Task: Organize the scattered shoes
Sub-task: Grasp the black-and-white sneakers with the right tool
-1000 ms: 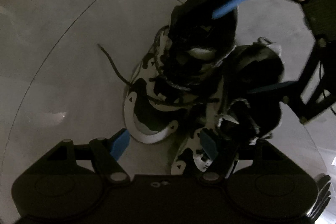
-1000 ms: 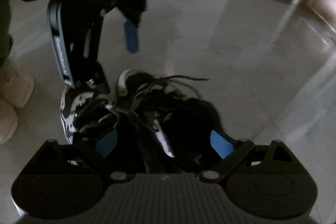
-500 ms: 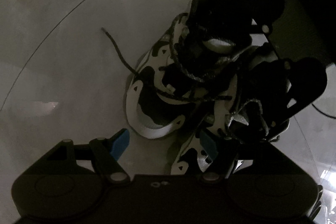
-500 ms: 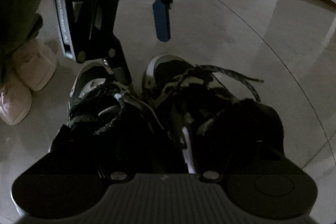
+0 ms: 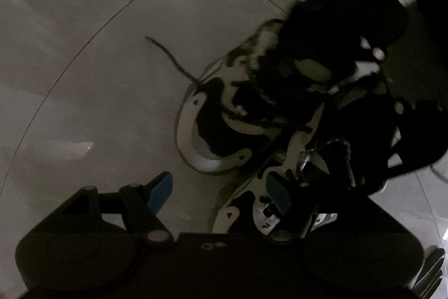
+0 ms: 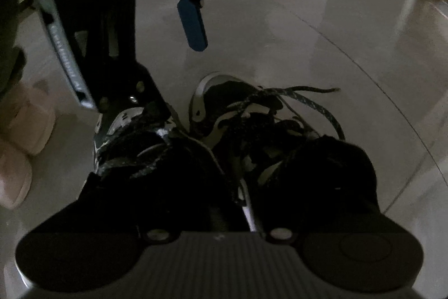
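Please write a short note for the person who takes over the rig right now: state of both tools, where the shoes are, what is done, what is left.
Left tool: open, pointing down over the shoes' toes, holding nothing.
Right tool: at the heels, jaws have just been closing with the shoes' inner walls between them. Its pads are hidden, so the grip is not confirmed.
Shoes: left shoe and right shoe stand side by side on the floor, toes the same way, laces loose.
Done: the pair stands together.
Left: confirm the grip and carry the pair to its place, which is not in view.
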`<state>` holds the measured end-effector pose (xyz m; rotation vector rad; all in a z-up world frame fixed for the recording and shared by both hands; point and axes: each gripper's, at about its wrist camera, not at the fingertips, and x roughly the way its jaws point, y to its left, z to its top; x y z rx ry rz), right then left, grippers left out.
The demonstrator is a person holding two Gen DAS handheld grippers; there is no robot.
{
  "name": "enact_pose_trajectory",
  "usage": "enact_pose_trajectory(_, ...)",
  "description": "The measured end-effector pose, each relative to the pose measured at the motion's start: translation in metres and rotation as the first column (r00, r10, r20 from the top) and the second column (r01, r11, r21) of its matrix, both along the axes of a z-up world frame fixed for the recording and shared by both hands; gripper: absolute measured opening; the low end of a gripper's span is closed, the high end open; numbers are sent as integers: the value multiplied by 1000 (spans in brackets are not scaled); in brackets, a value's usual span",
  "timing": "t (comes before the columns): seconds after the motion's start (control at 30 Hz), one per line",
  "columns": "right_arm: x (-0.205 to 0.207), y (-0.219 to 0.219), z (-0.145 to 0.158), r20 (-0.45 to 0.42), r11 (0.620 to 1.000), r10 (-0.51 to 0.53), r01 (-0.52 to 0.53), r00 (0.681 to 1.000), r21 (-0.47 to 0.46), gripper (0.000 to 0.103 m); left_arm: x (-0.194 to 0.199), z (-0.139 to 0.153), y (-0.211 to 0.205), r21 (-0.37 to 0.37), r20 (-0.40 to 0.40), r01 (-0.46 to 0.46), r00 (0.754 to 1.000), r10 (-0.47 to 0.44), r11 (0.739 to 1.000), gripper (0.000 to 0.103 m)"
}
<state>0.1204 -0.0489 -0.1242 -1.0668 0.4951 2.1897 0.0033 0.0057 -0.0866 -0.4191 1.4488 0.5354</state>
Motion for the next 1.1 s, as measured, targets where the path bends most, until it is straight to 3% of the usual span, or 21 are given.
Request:
enact_pose_trajectory(0.07, -1, -8, 1, -8, 997, -74, 74, 997, 8, 53, -3, 0, -3, 12, -5, -4, 1000, 4, 1000, 74)
enact_pose_trajectory(0.1, -4, -17, 2, -6, 987, -160, 160, 987, 11, 52, -3, 1, -3, 19, -4, -4, 1000, 4, 1000, 74)
enact_pose_trajectory(0.17, -8, -32, 4, -19, 944, -331, 331, 943, 0, 48, -6, 6, -4, 32, 3, -3, 1000, 3, 999, 74)
enact_pose_trajectory(0.23, -9, -41, 4, -37, 899, -439, 438, 898, -16, 45, -8, 7, -3, 35, 5, 0, 1000, 0, 999, 74)
enact_pose_trajectory(0.33, -17, -60, 6, -47, 786, -618, 617, 785, -37, 44, -11, 4, -5, 45, 4, 15, 1000, -15, 999, 74)
enact_pose_trajectory(0.4, -33, -67, 8, -47, 666, -746, 744, 665, -50, 44, -12, 4, -5, 47, 7, 23, 1000, -24, 999, 74)
enact_pose_trajectory(0.43, -38, -66, 9, -33, 621, -784, 782, 620, -56, 44, -13, 5, -4, 48, 10, 26, 1000, -27, 999, 74)
enact_pose_trajectory(0.5, -47, -65, 12, 2, 531, -847, 845, 532, -65, 52, -16, 8, -5, 49, 18, 31, 999, -32, 998, 74)
enact_pose_trajectory(0.57, -61, -60, 10, 59, 473, -879, 881, 473, -25, 72, -19, 9, -8, 49, 31, 45, 998, -47, 998, 74)
enact_pose_trajectory(0.7, -65, -67, 11, 25, 522, -853, 853, 522, 6, 72, -25, 8, -16, 48, 52, 58, 997, -61, 997, 74)
enact_pose_trajectory(0.8, -51, -79, 19, -49, 532, -846, 846, 531, -30, 57, -30, 7, -15, 42, 55, 57, 997, -59, 998, 74)
enact_pose_trajectory(0.97, -44, -95, 14, -104, 479, -876, 876, 472, -58, 43, -33, 6, -14, 48, 43, 55, 997, -57, 997, 74)
enact_pose_trajectory(1.0, -43, -101, 15, -127, 453, -888, 889, 442, -71, 42, -33, 6, -14, 50, 43, 51, 998, -54, 997, 74)
enact_pose_trajectory(1.07, -43, -99, 10, -144, 437, -894, 897, 423, -74, 38, -32, 6, -14, 52, 43, 48, 998, -50, 998, 74)
enact_pose_trajectory(1.1, -44, -101, 9, -162, 415, -902, 906, 399, -82, 38, -32, 6, -14, 52, 42, 49, 998, -51, 997, 74)
